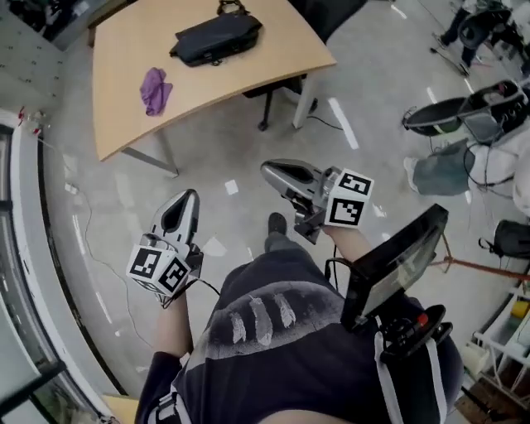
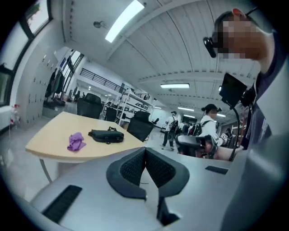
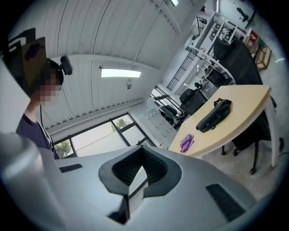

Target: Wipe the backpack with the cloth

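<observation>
A black backpack [image 1: 217,37] lies flat on the far part of a light wooden table [image 1: 248,79], with a crumpled purple cloth [image 1: 154,89] to its left. Both grippers hang over the floor, well short of the table. My left gripper [image 1: 189,197] is shut and holds nothing; my right gripper [image 1: 267,172] is shut and holds nothing too. The left gripper view shows the closed jaws [image 2: 145,151] with the cloth [image 2: 76,141] and backpack [image 2: 106,135] far beyond. In the right gripper view the jaws [image 3: 143,150] meet, with the cloth [image 3: 186,142] and backpack [image 3: 214,115] distant.
A black office chair [image 1: 327,12] stands behind the table's right end. Bags and gear [image 1: 464,116] crowd the floor at right. A window wall [image 1: 16,248] runs along the left. Other people [image 2: 208,122] stand far off in the room. A screen [image 1: 397,257] hangs at the person's chest.
</observation>
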{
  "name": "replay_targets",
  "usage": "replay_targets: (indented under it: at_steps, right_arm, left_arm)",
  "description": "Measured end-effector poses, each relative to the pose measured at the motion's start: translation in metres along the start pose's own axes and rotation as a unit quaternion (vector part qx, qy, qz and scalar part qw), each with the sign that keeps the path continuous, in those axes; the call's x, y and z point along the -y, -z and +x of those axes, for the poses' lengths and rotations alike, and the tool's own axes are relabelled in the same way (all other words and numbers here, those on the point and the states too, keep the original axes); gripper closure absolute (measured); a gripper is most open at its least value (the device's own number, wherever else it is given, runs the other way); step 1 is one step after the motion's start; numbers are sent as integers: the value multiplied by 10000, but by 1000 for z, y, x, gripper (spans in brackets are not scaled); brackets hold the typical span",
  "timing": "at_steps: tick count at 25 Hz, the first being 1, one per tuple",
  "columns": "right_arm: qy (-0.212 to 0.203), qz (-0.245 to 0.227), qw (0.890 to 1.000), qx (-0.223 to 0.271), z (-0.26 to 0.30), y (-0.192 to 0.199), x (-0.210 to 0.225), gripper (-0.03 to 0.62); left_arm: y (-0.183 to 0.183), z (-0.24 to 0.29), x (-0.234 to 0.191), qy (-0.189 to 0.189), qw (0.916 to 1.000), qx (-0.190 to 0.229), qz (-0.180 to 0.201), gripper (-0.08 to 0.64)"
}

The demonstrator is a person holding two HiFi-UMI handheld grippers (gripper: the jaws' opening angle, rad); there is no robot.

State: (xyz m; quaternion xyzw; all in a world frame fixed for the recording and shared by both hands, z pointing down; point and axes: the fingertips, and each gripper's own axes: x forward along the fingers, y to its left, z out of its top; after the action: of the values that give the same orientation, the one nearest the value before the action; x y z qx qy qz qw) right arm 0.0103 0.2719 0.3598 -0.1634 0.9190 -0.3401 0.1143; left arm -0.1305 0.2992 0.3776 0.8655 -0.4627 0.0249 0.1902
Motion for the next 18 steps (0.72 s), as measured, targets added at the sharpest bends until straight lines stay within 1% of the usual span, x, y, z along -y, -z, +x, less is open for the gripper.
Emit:
replay_targets:
  at_steps: [2, 4, 6, 8, 10, 11, 12, 13, 16, 17, 18]
  right_arm:
    - [-9, -100, 9997, -203, 18, -21, 34, 591]
    - [131, -324, 9984, -451, 37, -37, 61, 591]
    - [261, -479, 9963, -669, 57, -49, 86, 591]
    - [412, -486, 9941, -876, 79, -60, 116, 591]
    - [630, -488, 9912, -1061, 101, -70, 146, 591]
    - [751, -515, 9894, -1133, 113, -76, 160, 591]
    - [889, -525, 9877, -1176, 125, -82, 175, 591]
    - [1052, -493, 9862, -1183, 138, -89, 191, 591]
    - [1469, -370, 9814, -1177, 175, -110, 233, 591]
    - [1550, -414, 9796, -1206, 185, -118, 244, 591]
    - [1652, -491, 9772, -1242, 194, -126, 256, 591]
  left_arm:
    - [-12, 25, -35, -336, 9993, -70, 180, 551]
    - [-26, 44, -72, -619, 9977, -110, 267, 551]
    - [-39, 60, -110, -844, 9952, -173, 469, 551]
    - [-46, 82, -153, -1026, 9920, -263, 690, 551]
    - [-47, 109, -201, -1179, 9878, -458, 906, 540]
    - [-44, 122, -228, -1264, 9845, -643, 1030, 455]
    - [-40, 135, -256, -1348, 9801, -875, 1161, 305]
    - [-36, 149, -286, -1416, 9749, -1133, 1289, 234]
    - [-17, 194, -367, -1400, 9580, -1961, 1557, 221]
    - [-9, 209, -390, -1363, 9511, -2234, 1640, 221]
    - [0, 224, -413, -1334, 9421, -2521, 1763, 221]
